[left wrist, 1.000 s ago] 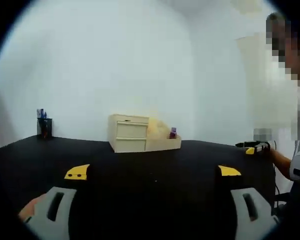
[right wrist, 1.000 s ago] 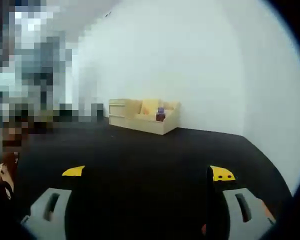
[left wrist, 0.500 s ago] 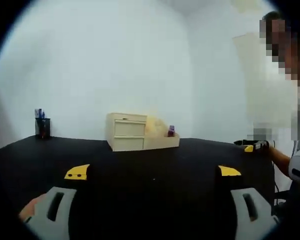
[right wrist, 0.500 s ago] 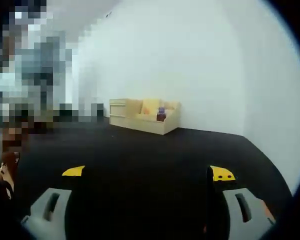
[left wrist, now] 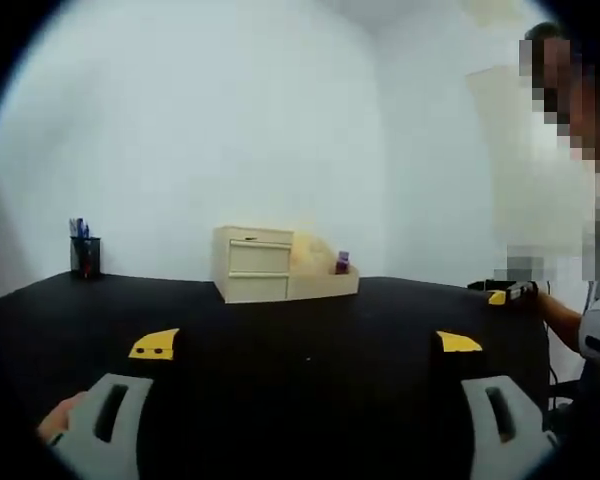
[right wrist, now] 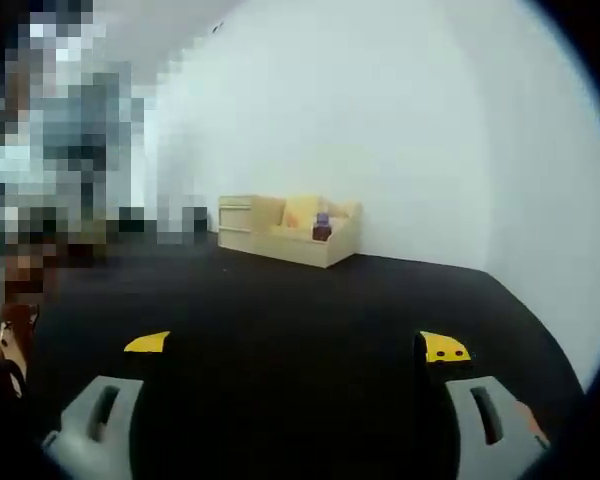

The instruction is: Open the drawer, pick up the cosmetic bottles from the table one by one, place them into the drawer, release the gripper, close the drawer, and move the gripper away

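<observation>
Nothing moved, cream drawer unit [left wrist: 253,264] shut, purple-capped bottle [left wrist: 342,263] beside

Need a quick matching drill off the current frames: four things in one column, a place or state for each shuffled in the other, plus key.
Things:
1. drawer unit
2. pen cup
3. small bottle
4. left gripper

Places or states:
A. in the open tray beside the drawers
B. far left on the black table, holding blue pens
C. open, nothing between its jaws
D. pale wood, both drawers shut

Pairs: 1-D, 2-B, 3-A, 4-C
</observation>
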